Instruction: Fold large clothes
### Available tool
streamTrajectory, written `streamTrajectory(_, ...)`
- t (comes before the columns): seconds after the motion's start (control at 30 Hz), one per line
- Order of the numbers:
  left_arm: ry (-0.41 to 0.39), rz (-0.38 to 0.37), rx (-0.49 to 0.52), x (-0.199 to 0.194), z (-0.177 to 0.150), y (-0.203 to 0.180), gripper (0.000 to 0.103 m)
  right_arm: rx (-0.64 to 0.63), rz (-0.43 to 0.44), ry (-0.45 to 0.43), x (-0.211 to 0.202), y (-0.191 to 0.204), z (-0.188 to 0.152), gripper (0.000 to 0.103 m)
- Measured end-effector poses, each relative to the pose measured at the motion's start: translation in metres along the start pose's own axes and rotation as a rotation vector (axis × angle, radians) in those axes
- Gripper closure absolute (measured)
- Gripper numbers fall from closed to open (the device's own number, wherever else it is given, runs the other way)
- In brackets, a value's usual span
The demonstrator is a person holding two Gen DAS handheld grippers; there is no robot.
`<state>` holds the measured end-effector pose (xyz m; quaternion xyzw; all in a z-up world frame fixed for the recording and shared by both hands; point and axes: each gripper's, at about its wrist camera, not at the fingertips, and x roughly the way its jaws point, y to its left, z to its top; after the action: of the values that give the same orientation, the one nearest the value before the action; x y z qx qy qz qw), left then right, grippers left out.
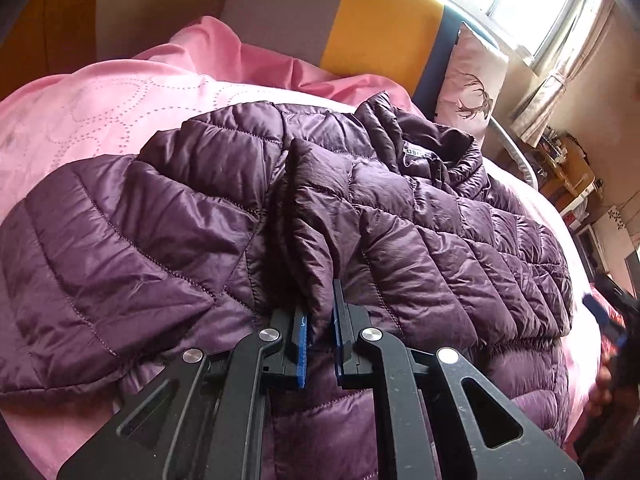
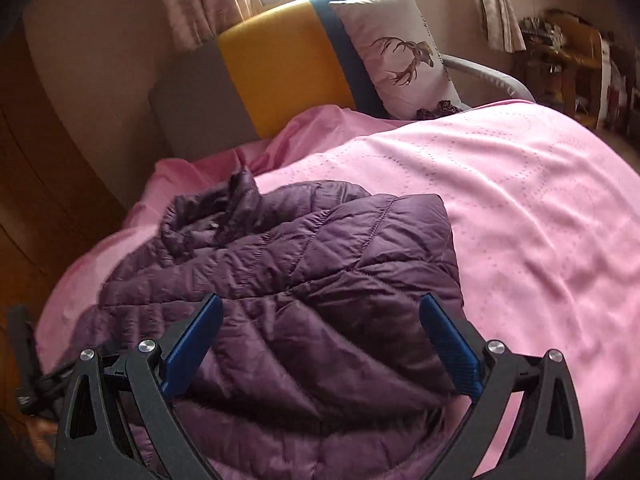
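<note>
A purple quilted puffer jacket [image 1: 400,220] lies spread on a pink bedspread [image 1: 92,100]. My left gripper [image 1: 320,320] is shut on a raised fold of the jacket, which is pinched between the blue pads. In the right wrist view the jacket [image 2: 312,264] lies partly folded, with its collar toward the headboard. My right gripper [image 2: 320,336] is open wide just above the jacket's near part, with its blue fingers [image 2: 192,344] on either side and nothing in it. The right gripper also shows at the right edge of the left wrist view [image 1: 612,316].
A grey, yellow and blue headboard [image 2: 280,60] stands at the back. A white pillow with a deer print [image 2: 404,60] leans on it. A window with curtains [image 1: 548,16] is behind. Wooden shelves with clutter [image 1: 568,168] stand at the right. Bare pink bedspread [image 2: 540,208] lies right of the jacket.
</note>
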<state>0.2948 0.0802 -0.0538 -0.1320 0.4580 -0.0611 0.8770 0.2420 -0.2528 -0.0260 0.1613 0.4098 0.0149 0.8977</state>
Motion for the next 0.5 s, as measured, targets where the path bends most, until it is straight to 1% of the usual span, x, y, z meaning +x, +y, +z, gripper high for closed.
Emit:
streamTrajectory(0.03, 0.002, 0.006, 0.003, -0.001, -0.003, 0.0, 0.094, -0.012, -0.044, 0.024, 0.015, 0.001, 0.003, 0.005)
streamTrajectory(0.13, 0.007, 0.008, -0.008, 0.003, -0.009, 0.005, 0.094, -0.012, -0.141, 0.102, 0.058, -0.015, -0.008, 0.005)
streamTrajectory(0.17, 0.009, 0.002, -0.015, 0.004, -0.01, 0.006, 0.094, -0.009, -0.141, 0.118, 0.067, -0.019, -0.013, 0.004)
streamTrajectory(0.23, 0.009, -0.013, -0.029, 0.006, -0.014, 0.01, 0.094, -0.015, -0.148, 0.103, 0.073, -0.021, -0.019, 0.003)
streamTrajectory(0.3, 0.007, 0.002, -0.02, 0.005, -0.015, 0.009, 0.092, -0.033, -0.164, 0.103, 0.075, -0.017, -0.019, 0.002)
streamTrajectory(0.33, 0.002, 0.025, -0.013, 0.0, -0.014, 0.006, 0.087, -0.034, -0.166, 0.104, 0.076, -0.018, -0.019, 0.002)
streamTrajectory(0.37, -0.022, 0.059, -0.008, -0.008, -0.013, 0.003, 0.083, -0.032, -0.164, 0.104, 0.077, -0.018, -0.02, 0.002)
streamTrajectory(0.4, -0.048, 0.068, -0.003, -0.016, -0.011, 0.002, 0.082, -0.033, -0.164, 0.103, 0.077, -0.019, -0.021, 0.002)
streamTrajectory(0.43, -0.099, 0.055, 0.002, -0.03, -0.009, -0.001, 0.082, -0.036, -0.167, 0.102, 0.077, -0.02, -0.021, 0.002)
streamTrajectory(0.5, -0.164, 0.031, 0.019, -0.049, 0.0, -0.007, 0.082, -0.04, -0.172, 0.101, 0.077, -0.016, -0.022, 0.002)
